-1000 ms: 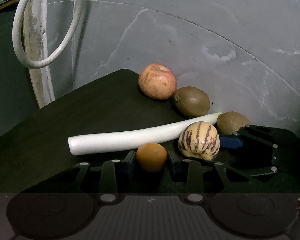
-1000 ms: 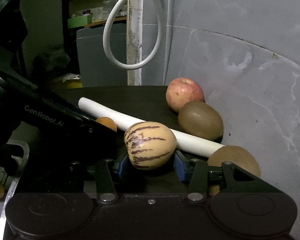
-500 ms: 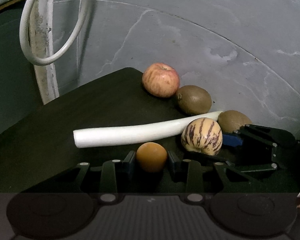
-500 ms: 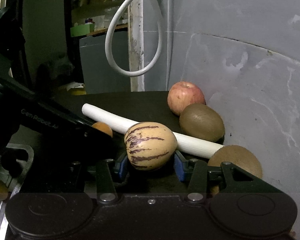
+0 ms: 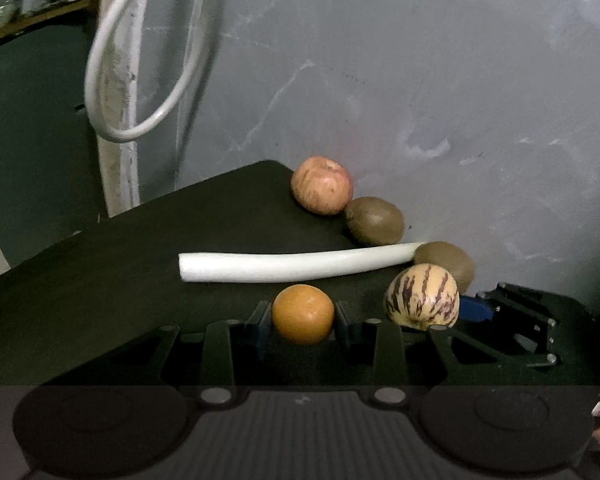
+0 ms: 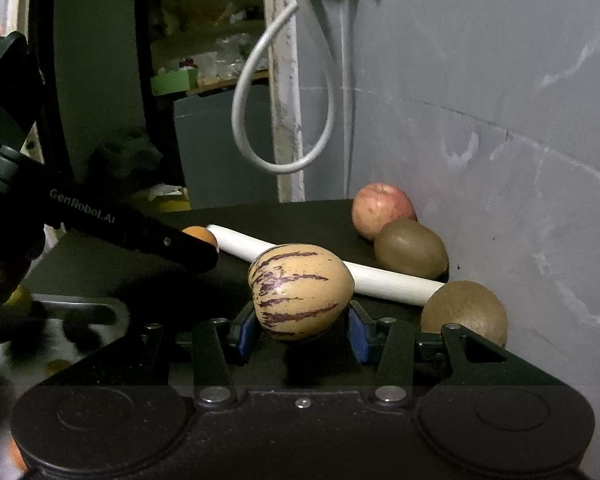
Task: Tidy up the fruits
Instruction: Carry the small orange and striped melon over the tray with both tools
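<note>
Black left tongs (image 5: 303, 320) clamp the orange (image 5: 302, 314), tilted downward; right tongs (image 6: 302, 330) clamp the striped melon (image 6: 300, 297).

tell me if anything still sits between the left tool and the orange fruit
Nothing does. The left tool is already shut on the orange fruit, its pads on both sides. The white stalk lies just beyond it on the dark table, not in between.

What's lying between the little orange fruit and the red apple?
The long white stalk lies across the dark table between the orange fruit and the apple, clearest in the left wrist view.
</note>
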`<state>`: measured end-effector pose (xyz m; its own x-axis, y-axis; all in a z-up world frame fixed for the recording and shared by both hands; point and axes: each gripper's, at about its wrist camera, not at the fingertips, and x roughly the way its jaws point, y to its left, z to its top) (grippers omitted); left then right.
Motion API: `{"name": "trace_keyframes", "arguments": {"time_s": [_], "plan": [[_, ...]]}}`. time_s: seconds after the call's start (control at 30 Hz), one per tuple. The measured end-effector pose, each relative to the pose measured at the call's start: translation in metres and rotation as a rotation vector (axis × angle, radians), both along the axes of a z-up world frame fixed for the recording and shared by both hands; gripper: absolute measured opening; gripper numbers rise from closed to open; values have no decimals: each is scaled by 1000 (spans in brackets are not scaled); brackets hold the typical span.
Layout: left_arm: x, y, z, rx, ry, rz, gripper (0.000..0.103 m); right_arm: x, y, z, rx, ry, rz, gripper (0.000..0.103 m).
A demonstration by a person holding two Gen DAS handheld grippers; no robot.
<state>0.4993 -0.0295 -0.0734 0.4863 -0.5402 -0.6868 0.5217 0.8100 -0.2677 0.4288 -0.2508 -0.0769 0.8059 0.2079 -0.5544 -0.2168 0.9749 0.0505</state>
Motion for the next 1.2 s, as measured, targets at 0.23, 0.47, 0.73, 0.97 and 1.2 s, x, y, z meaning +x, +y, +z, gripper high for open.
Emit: {"name": "trace_keyframes", "arguments": {"time_s": [0.23,0.47,0.73,0.97,1.2], "plan": [[-51,24,25,-61,-21,65,36,-41,15,23,5,-15,58,47],[-122,49,48,-81,-63,155,36,-85,36,37,13,-9,157,47],[-206,67,57,-63,-67,239,36,-133,58,40,7,31,302,47],[-265,79,39,-87,19,306,36,-161,67,37,-10,79,411,47],[-287,86,15,-108,89,383,36,-171,75,26,-25,127,479,47]]}}
